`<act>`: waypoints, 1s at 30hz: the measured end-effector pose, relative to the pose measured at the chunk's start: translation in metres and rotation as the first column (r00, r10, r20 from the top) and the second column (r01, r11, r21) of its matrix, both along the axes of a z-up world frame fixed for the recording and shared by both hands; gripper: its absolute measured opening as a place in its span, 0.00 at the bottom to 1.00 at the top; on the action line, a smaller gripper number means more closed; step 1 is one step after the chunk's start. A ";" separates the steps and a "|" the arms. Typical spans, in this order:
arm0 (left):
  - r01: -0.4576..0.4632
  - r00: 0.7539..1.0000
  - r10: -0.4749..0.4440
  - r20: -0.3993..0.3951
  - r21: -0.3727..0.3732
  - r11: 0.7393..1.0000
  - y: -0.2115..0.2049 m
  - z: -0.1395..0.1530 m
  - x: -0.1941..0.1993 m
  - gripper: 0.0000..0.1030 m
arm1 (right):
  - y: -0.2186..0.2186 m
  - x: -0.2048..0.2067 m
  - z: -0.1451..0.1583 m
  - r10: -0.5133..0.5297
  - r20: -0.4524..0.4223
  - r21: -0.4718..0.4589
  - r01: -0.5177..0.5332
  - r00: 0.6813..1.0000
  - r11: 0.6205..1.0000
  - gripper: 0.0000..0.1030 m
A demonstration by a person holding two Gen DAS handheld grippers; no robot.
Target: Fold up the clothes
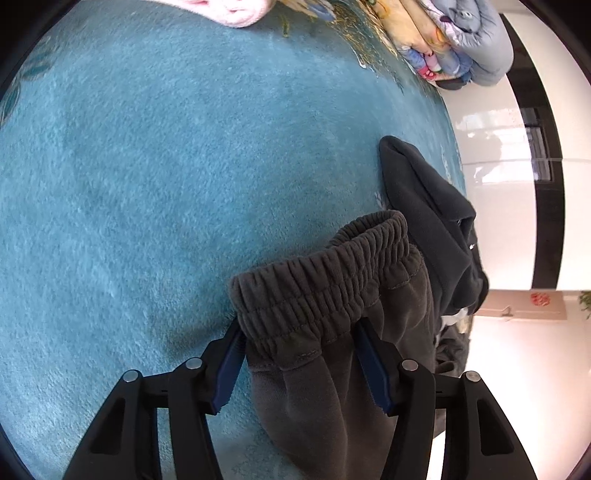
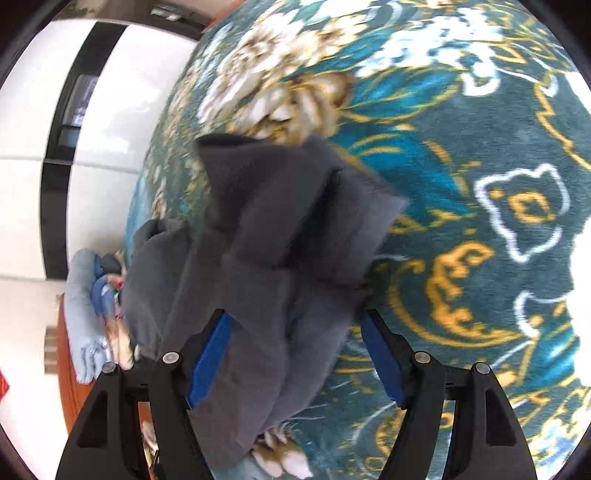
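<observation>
left wrist view: left gripper is sitting at the bottom centre of the frame, its blue-padded fingers closing on the elastic waistband of the grey sweatpants. the waistband is bunching between the pads, and the rest of the fabric is hanging down toward the lower edge. a dark jacket is lying just right of the pants, touching them, at centre right. the teal blanket is filling most of the frame. a pink towel is showing at the top edge, and a stack of folded quilts at the upper right.

right wrist view: right gripper is at the bottom centre, fingers clamping a thick fold of the same grey pants, which are spreading up to mid-frame, slightly blurred. the floral-patterned blanket is covering the right and top. folded bedding is lying at the lower left.
</observation>
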State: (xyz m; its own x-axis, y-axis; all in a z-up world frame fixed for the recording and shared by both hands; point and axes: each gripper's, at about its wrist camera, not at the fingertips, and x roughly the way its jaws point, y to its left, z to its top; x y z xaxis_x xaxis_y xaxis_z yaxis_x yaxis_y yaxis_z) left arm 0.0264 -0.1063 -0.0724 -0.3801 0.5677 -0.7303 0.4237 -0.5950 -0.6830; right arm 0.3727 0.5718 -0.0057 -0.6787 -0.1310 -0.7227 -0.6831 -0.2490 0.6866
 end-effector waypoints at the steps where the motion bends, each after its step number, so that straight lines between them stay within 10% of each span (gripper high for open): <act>1: -0.001 1.000 0.001 0.000 0.003 1.000 0.000 0.000 0.000 0.60 | -0.001 -0.001 0.002 0.010 -0.003 0.008 -0.010 1.000 1.000 0.73; 13: -0.029 1.000 0.029 0.002 0.041 0.999 0.000 -0.004 -0.004 0.61 | 0.021 -0.019 -0.010 -0.145 0.029 0.060 0.144 0.989 0.988 0.85; 20: -0.075 0.997 0.074 0.022 0.055 0.996 -0.001 -0.004 -0.002 0.52 | 0.019 -0.030 0.009 -0.132 0.081 0.059 0.127 0.988 0.990 0.38; 30: -0.085 0.994 0.084 -0.068 -0.016 0.996 -0.008 0.060 0.019 0.33 | 0.004 -0.027 0.099 0.017 -0.130 0.142 0.001 0.991 0.990 0.27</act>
State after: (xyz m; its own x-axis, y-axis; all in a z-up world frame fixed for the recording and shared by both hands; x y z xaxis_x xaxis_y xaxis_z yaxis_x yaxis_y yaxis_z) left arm 0.0455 -0.1139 -0.0122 -0.4752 0.5180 -0.7113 0.4264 -0.5716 -0.7011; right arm 0.3454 0.5758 0.0937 -0.7677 -0.0393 -0.6396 -0.5875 -0.3555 0.7270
